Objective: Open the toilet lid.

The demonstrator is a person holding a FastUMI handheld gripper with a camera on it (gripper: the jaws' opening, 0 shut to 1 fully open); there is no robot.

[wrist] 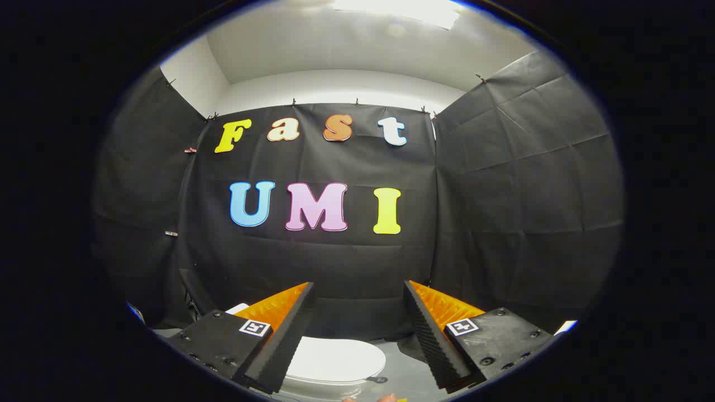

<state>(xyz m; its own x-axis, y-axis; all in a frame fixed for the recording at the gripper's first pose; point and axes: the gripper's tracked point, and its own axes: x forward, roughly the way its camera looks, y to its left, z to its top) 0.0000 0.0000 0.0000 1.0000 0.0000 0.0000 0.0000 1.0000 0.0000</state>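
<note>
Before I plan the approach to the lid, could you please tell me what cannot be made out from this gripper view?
- Toilet lid: lies closed between the open fingers; one finger covers its near side, so that edge is hidden.
- Toilet bowl and base: cut off below the lid.
- Small dark piece beside the lid: too small to identify.
- Floor: a bare strip shows; the fingers hide the rest.

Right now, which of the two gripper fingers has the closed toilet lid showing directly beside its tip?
The left finger: the white toilet lid lies down, closed, just past its inner edge. The right finger has bare grey floor there. The gripper is open, holding nothing.
</note>
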